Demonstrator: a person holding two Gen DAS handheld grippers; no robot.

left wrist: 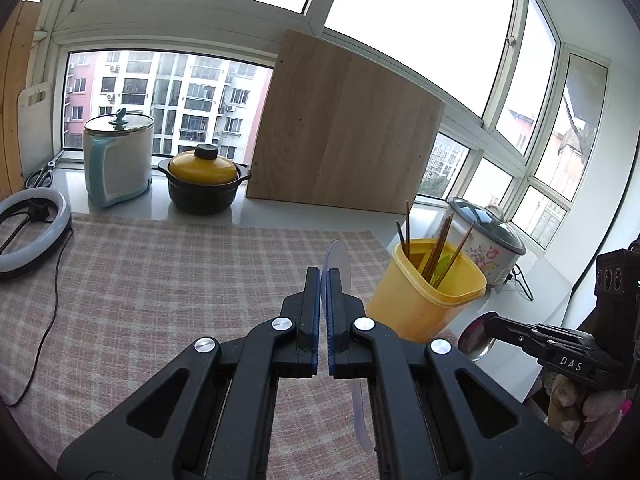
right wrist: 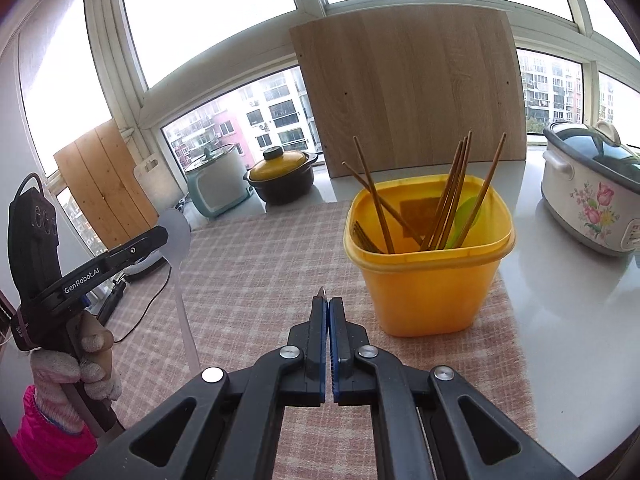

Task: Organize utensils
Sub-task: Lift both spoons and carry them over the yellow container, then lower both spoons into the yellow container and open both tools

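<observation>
Fig.: both grippers loaded, approach to holder. We hold the left gripper (left wrist: 323, 280) with jaws pressed together on a translucent plastic spoon (left wrist: 338, 258); bowl stands up past the jaw tips, handle trails down below and to the right of the jaws. The right gripper (right wrist: 328, 304) has jaws pinched on a metal spoon (left wrist: 476, 336); from its own cam only a thin metal tip (right wrist: 322, 292) pokes out between the tips, so grip depth is uncertain, prob. near the neck. The yellow utensil cup (right wrist: 428, 256) sits ahead and right of both jaw pairs on the checked cloth (right wrist: 260, 264), w/ chopsticks (right wrist: 452, 196) and a green utensil (right wrist: 466, 216) already inside. Handling: we judge the plastic spoon v. light, somewhat flexible, smooth, so likely to pivot in the pads; best held at the neck, as now. The metal spoon is stiff, heavier, slick; take it at the flat neck. The cup looks light and could tip if knocked at the rim.
</observation>
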